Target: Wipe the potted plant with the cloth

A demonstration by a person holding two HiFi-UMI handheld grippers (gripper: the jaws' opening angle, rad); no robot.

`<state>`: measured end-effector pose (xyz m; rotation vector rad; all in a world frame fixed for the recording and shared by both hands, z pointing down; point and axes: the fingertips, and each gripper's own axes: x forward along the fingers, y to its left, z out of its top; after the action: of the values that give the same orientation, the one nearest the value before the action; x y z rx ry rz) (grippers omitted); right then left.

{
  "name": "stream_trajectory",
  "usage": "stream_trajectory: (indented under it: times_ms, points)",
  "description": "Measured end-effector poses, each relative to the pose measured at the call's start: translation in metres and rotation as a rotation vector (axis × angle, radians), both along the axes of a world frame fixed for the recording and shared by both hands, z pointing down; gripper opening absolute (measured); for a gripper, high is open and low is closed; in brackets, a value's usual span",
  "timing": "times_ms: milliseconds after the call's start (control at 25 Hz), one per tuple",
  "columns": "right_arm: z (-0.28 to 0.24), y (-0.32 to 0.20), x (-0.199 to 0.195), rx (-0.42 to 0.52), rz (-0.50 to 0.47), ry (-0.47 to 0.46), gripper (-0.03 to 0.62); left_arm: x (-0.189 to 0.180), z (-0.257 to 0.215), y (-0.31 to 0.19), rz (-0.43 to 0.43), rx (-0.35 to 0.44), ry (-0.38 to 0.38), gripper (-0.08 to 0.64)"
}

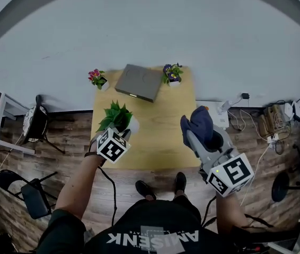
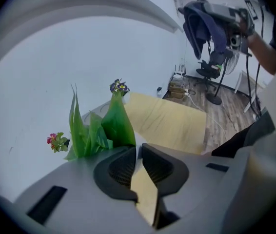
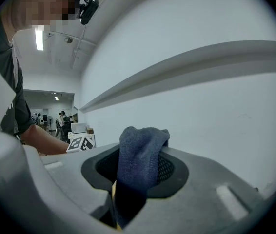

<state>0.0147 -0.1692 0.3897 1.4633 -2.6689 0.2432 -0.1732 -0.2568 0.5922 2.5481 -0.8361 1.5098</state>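
The potted plant (image 1: 116, 116) has broad green leaves and a white pot (image 1: 133, 125), and it is over the left part of the yellow table (image 1: 160, 142). My left gripper (image 1: 124, 133) is right at the pot. In the left gripper view its tips (image 2: 138, 150) nearly meet on a pale sliver, and the leaves (image 2: 99, 130) rise just beside the left jaw. My right gripper (image 1: 188, 128) hangs over the table's right edge, shut on a dark blue cloth (image 1: 202, 123). The cloth (image 3: 140, 155) bulges up from between the jaws and also shows at the top right of the left gripper view (image 2: 201, 26).
A flat grey box (image 1: 139, 82) lies at the table's far end, between two small flowering pots (image 1: 98, 78) (image 1: 172, 73). A black chair (image 1: 36, 123) stands left of the table. Cables and plugs (image 1: 266, 126) lie on the wooden floor at the right. The person's shoes (image 1: 160, 187) are at the near edge.
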Motion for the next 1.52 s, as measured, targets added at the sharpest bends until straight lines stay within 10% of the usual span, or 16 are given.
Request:
stream_trajectory:
  times_ms: [520, 1520]
  points:
    - [-0.085, 0.011, -0.017, 0.130, -0.167, -0.013, 0.127, 0.055, -0.177, 0.068, 0.096, -0.048, 0.372, 0.038]
    - [-0.097, 0.019, -0.071, 0.216, -0.408, -0.017, 0.127, 0.112, -0.263, 0.099, 0.151, 0.049, 0.439, 0.026]
